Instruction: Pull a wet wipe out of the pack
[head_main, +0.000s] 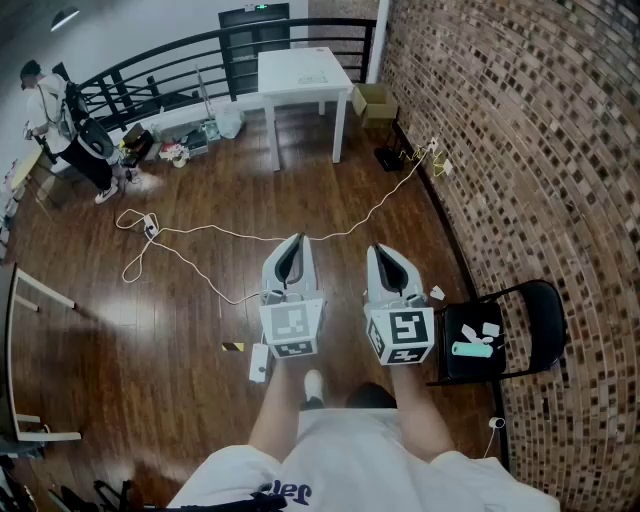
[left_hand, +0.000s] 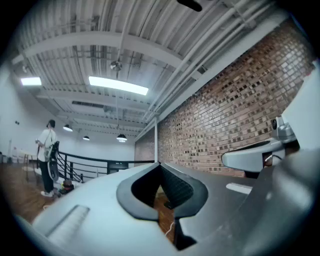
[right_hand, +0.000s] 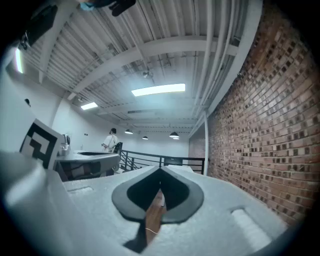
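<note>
The dark wooden floor (head_main: 180, 330) fills most of the room, with a brick wall (head_main: 530, 140) running along its three o'clock side as the head view frames it. Close against that wall stands a black folding chair (head_main: 545, 305), and the person stands just beside it with both tools held out level, pointing toward twelve o'clock, away from the seat. The left tool (head_main: 292, 240) has its jaws pressed together with nothing between them, and the right tool (head_main: 383, 250) is likewise closed and empty; each tool's own view shows only floor through the gap behind the meeting tips. On the chair seat lies a small teal packet (head_main: 472, 349), which I take to be the wet wipe pack, though it is too small to be sure. It lies flat, its long axis running nine to three. A couple of white scraps (head_main: 487, 329) lie just beside it. The pack sits at roughly four o'clock from the right tool's tip, so the right hand is clearly nearer. I'd expect that tool must swing round and tip downward to reach it.
</note>
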